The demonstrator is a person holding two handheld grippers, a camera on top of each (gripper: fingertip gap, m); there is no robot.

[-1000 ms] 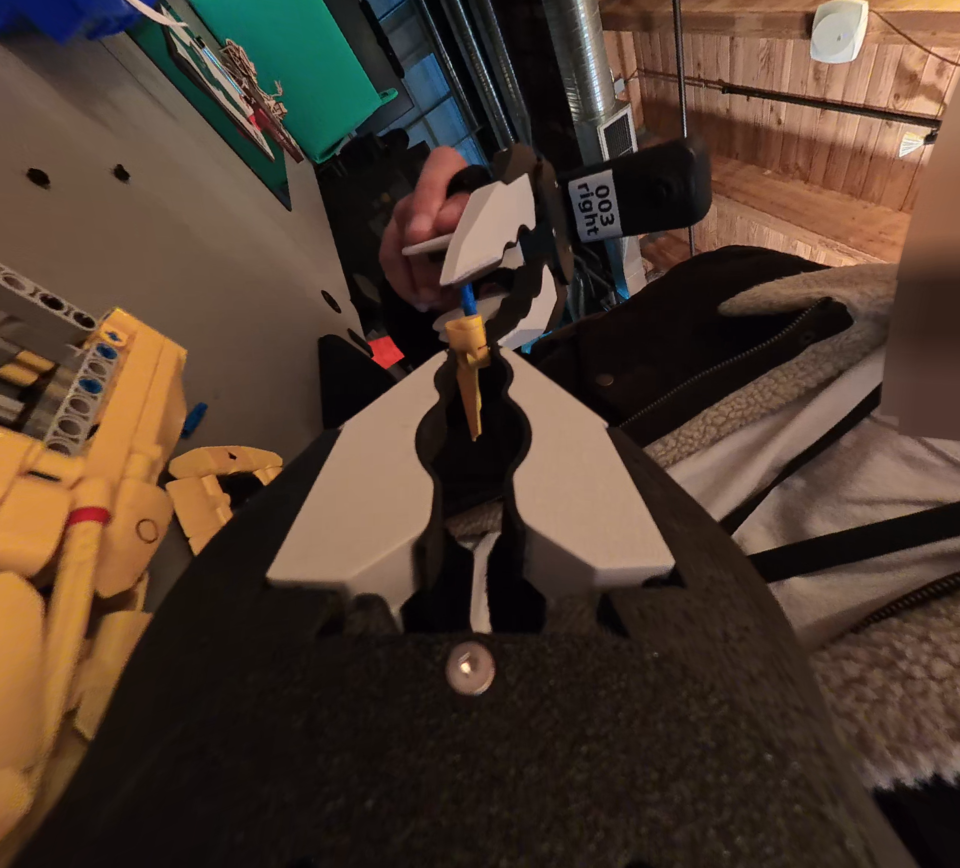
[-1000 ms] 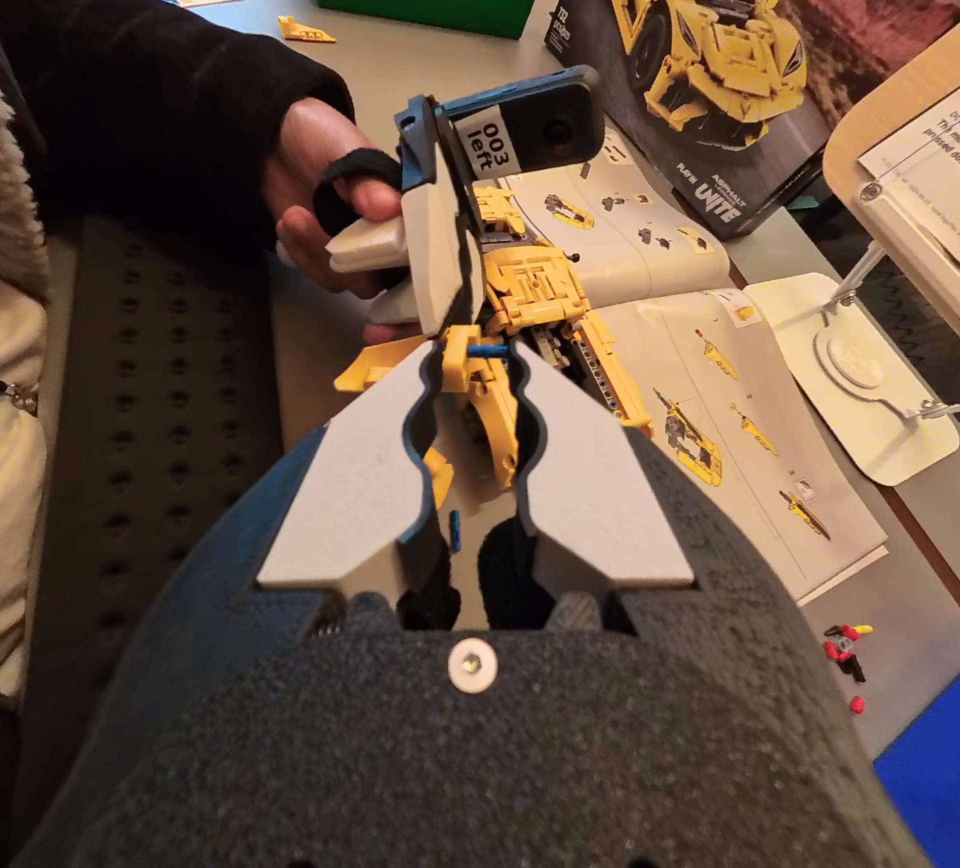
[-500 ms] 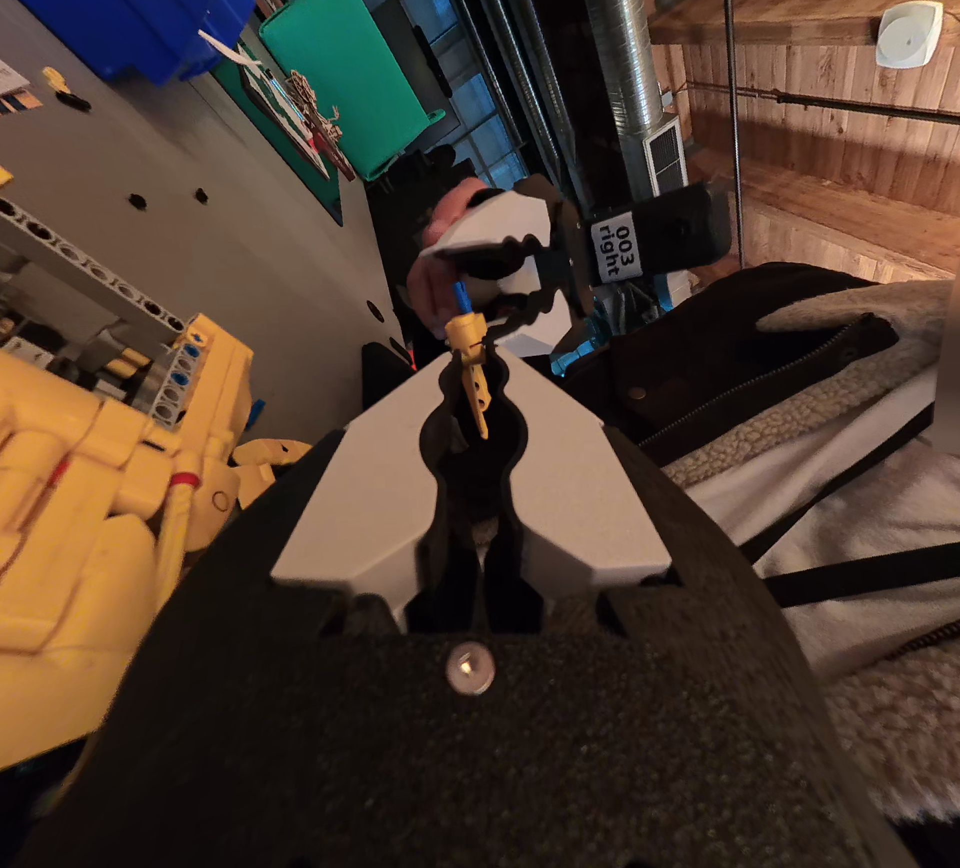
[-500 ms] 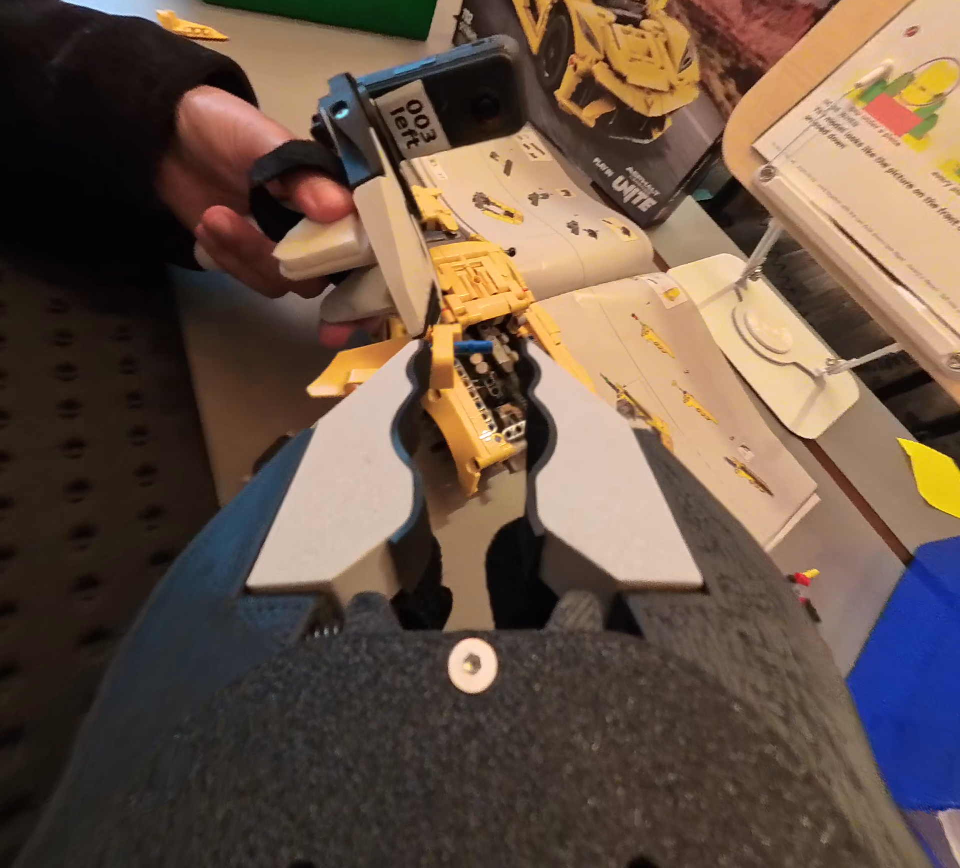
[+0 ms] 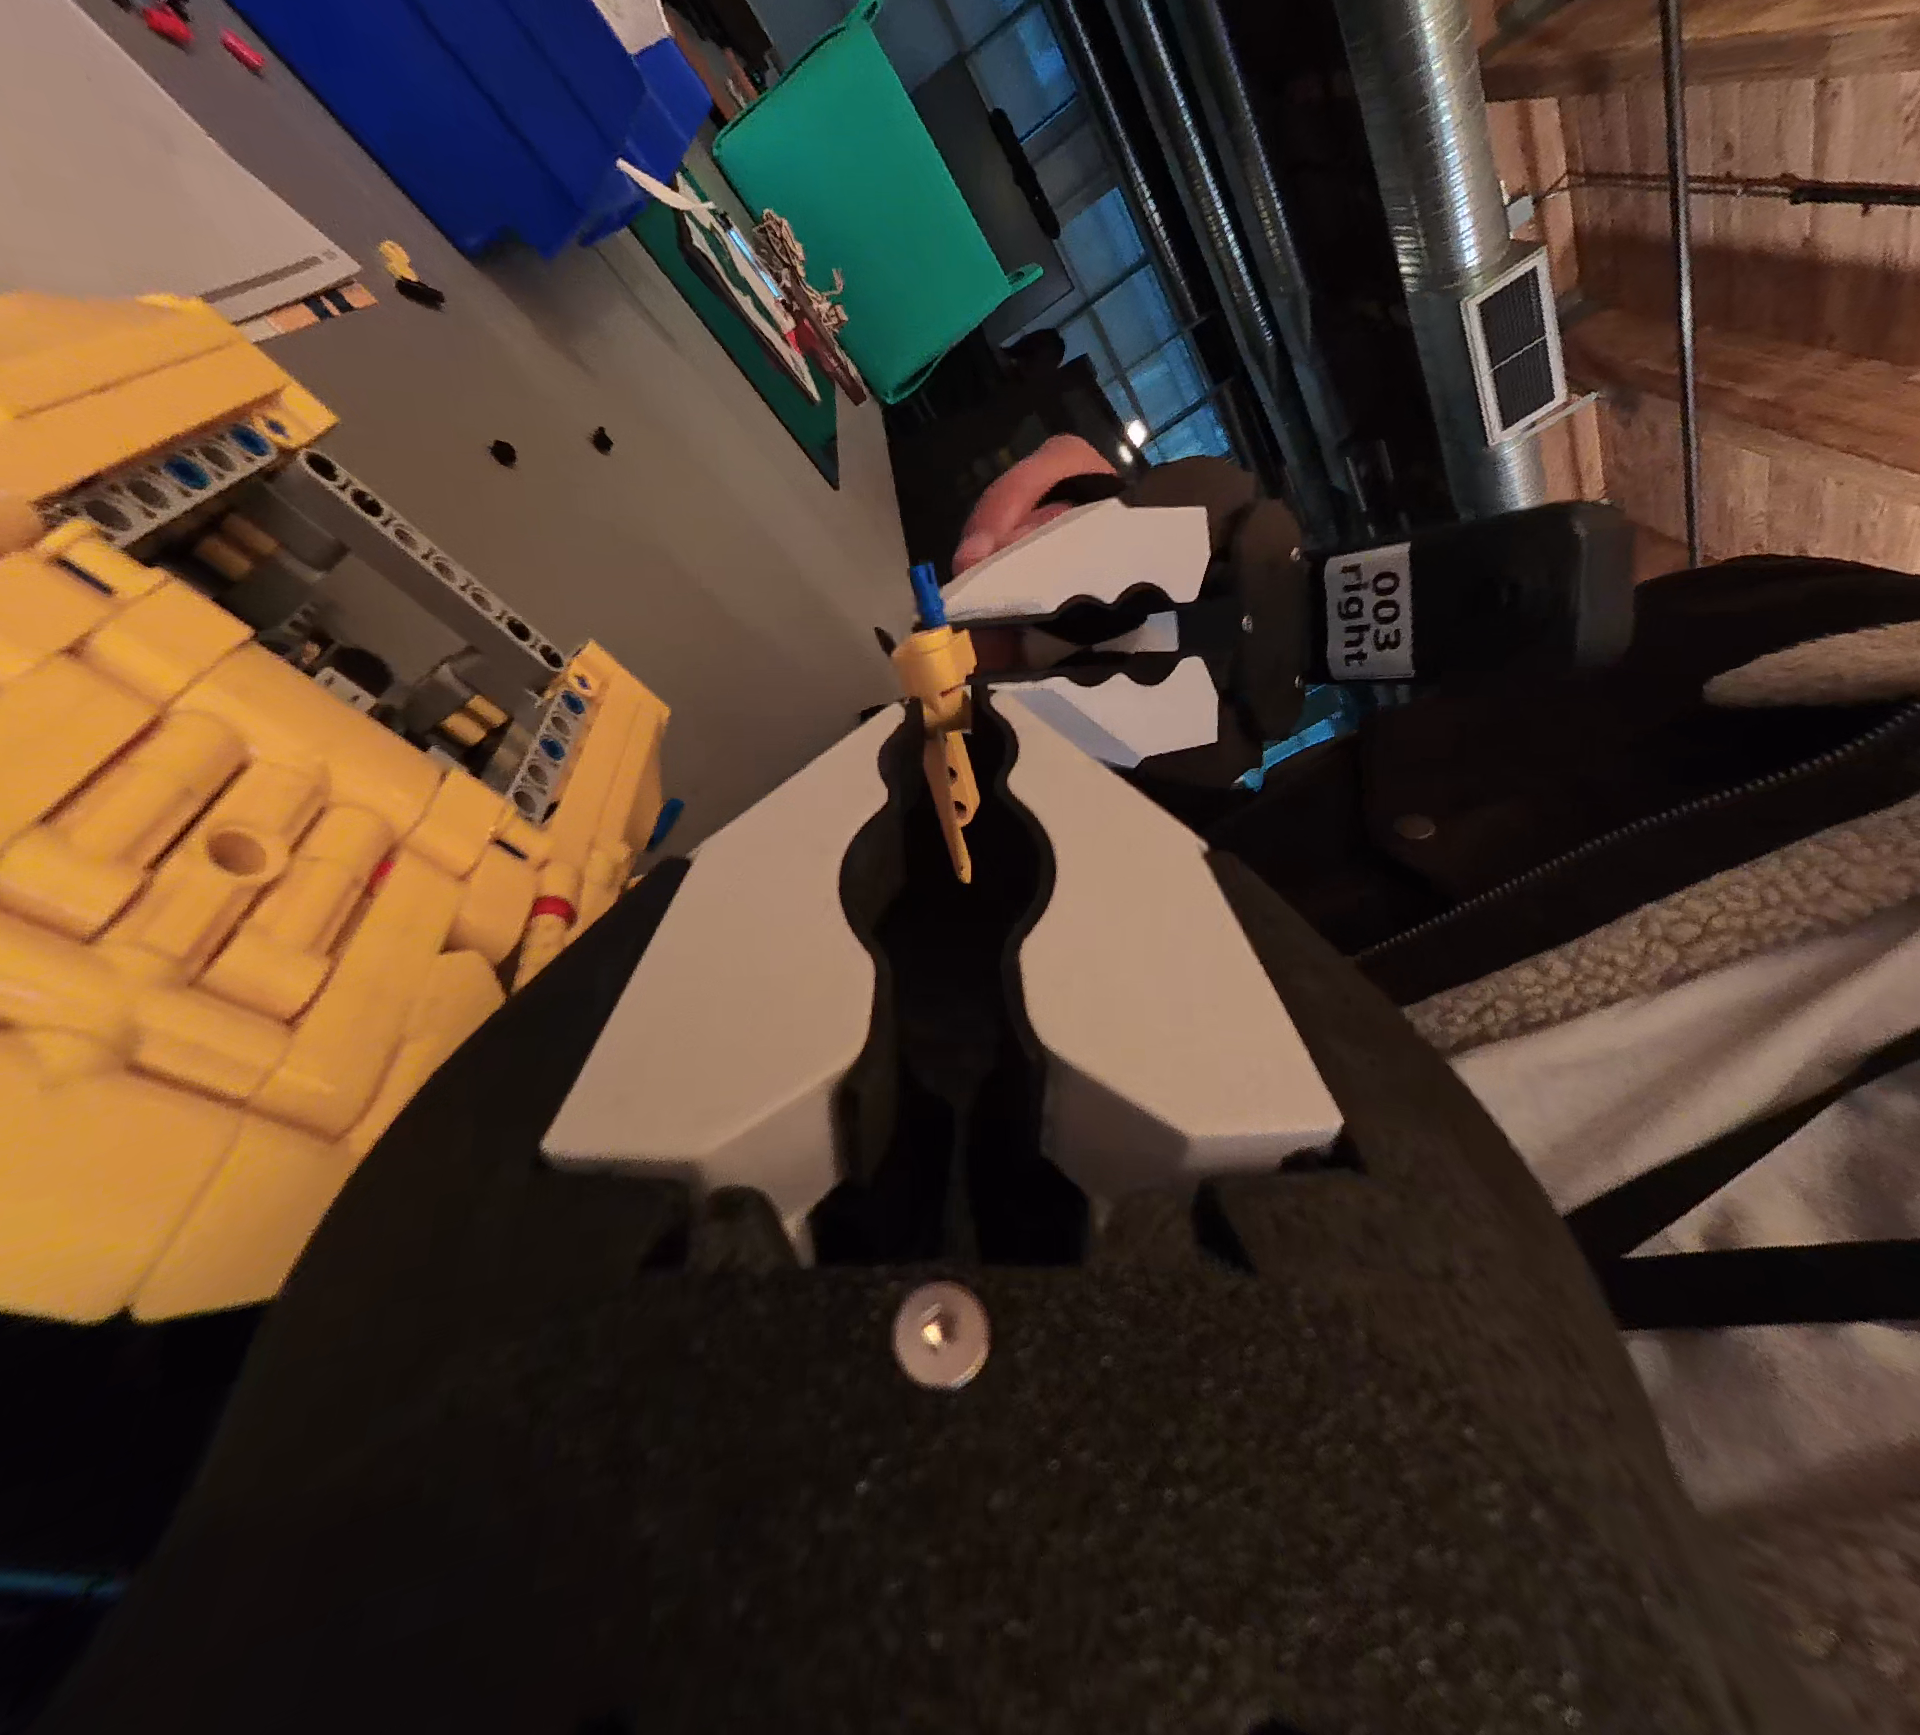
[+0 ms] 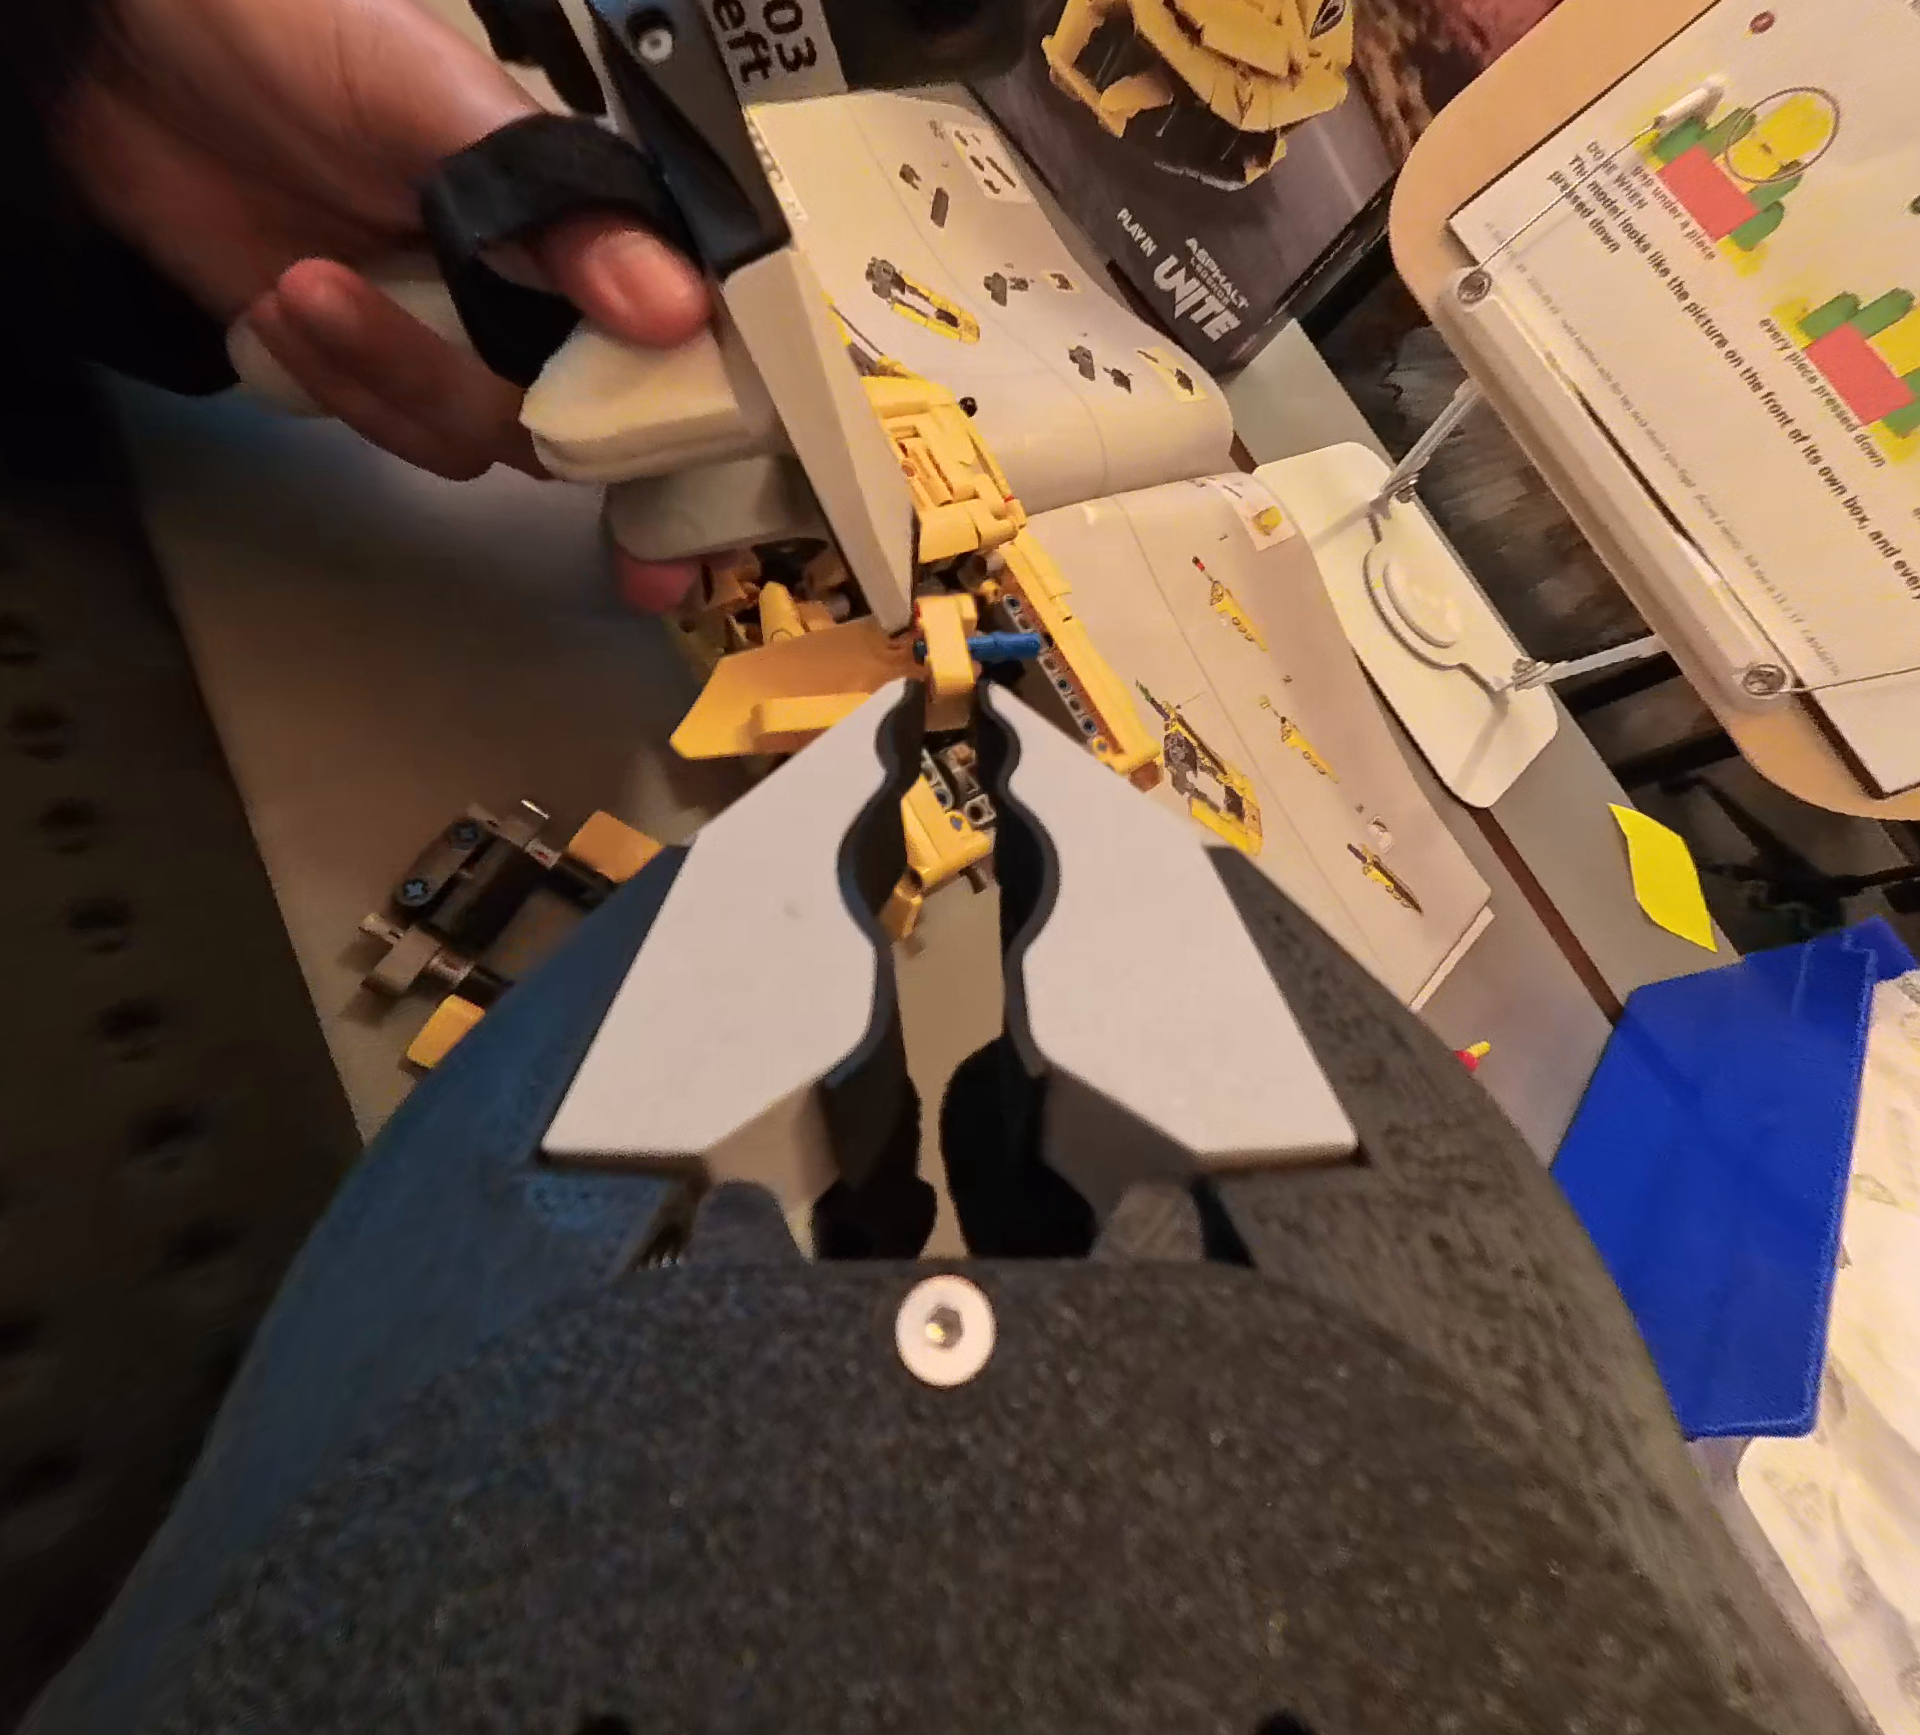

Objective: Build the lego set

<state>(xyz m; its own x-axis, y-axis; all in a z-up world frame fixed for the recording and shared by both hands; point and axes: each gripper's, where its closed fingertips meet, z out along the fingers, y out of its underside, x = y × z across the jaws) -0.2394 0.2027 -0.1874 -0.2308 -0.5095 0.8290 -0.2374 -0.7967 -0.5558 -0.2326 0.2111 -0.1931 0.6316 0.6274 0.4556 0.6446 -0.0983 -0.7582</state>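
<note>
My left gripper [image 5: 943, 711] is shut on a small yellow lego piece [image 5: 948, 781], a thin blade with a knob at its top and a blue pin [image 5: 924, 592] sticking out. It holds the piece in the air above the table. My right gripper [image 6: 948, 700] meets it tip to tip, and its jaws stand narrow around the yellow knob [image 6: 951, 646]. The blue pin [image 6: 1003, 643] points right there. The right gripper also shows in the left wrist view [image 5: 961, 643]. The half-built yellow car [image 5: 260, 802] sits on the table just below, partly hidden in the right wrist view [image 6: 956, 480].
The open instruction booklet [image 6: 1039, 314] and the set's box [image 6: 1247, 75] lie behind the car. A dark sub-assembly [image 6: 478, 896] lies at the table's near left. A blue bin [image 6: 1745, 1166], a white stand [image 6: 1423, 625] with a sign board [image 6: 1714, 283] stand right. A green bin [image 5: 862, 199] stands farther off.
The right gripper's jaws have narrowed from wide apart onto the yellow knob. Both grippers have moved closer together and lower over the car, and the left gripper has kept its hold.
</note>
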